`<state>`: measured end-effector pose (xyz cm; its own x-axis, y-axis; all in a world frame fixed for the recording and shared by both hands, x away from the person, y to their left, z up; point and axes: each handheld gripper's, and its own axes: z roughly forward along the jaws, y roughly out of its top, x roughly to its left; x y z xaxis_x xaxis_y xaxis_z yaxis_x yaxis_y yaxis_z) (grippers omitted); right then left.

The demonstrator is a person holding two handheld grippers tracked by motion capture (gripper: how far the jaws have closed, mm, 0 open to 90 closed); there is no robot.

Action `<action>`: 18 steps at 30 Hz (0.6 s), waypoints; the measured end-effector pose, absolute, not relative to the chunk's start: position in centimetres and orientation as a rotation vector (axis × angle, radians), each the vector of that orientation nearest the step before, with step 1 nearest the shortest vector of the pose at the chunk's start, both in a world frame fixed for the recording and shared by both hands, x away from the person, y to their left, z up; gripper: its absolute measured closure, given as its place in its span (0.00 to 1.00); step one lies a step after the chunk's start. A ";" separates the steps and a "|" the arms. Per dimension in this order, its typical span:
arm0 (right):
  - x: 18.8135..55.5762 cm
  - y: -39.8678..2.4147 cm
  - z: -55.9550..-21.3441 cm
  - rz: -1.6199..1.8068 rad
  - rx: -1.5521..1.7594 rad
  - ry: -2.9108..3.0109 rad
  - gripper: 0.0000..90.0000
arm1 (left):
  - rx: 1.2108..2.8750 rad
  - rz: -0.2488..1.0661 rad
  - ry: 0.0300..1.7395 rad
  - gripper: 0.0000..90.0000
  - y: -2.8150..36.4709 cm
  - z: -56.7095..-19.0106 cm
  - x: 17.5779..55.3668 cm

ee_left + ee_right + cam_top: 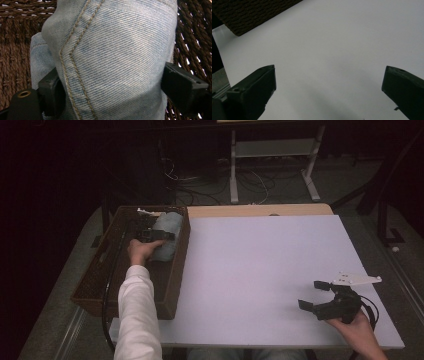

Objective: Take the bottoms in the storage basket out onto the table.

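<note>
Closing around soft, floppy rolled denim (112, 62) at the basket's (100, 275) twelve o'clock end, left gripper (152, 235) jaws are pinching its bulky middle.

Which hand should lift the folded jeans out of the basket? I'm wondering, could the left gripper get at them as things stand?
Probably yes: the left gripper already straddles the jeans inside the basket.

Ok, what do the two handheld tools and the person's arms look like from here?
Both tools are black with two blocky, flat-faced jaws. The right tool carries a pale grey three-cornered plate on top and trails a black cable. The left tool also trails a black cable, and a brass-coloured ring sits near one jaw. The left arm wears a white long sleeve.
</note>
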<state>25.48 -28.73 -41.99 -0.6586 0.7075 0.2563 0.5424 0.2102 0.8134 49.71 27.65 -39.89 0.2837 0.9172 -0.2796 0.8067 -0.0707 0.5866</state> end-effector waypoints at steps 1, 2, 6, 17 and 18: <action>25.5 -28.7 -42.0 1.436 1.205 2.304 0.00 | 1.900 0.212 1.554 0.23 27.6 -39.7 49.8; 25.5 -28.7 -42.0 1.437 1.205 2.303 0.00 | 1.900 0.212 1.554 0.25 27.6 -39.7 49.8; 25.5 -28.7 -42.0 1.437 1.206 2.303 0.00 | 1.929 0.180 1.576 0.34 27.5 -39.2 50.1; 25.5 -28.9 -42.0 1.440 1.208 2.295 0.00 | 1.886 0.104 1.594 0.69 28.2 -38.3 50.2; 25.5 -28.9 -42.0 1.440 1.208 2.295 0.00 | 1.881 0.103 1.598 0.69 28.2 -38.2 50.2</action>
<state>25.47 -28.85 -41.96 -0.6556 0.7098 0.2577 0.5406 0.2030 0.8164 50.19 28.21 -38.23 0.2506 0.9042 -0.3458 0.8523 -0.0367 0.5217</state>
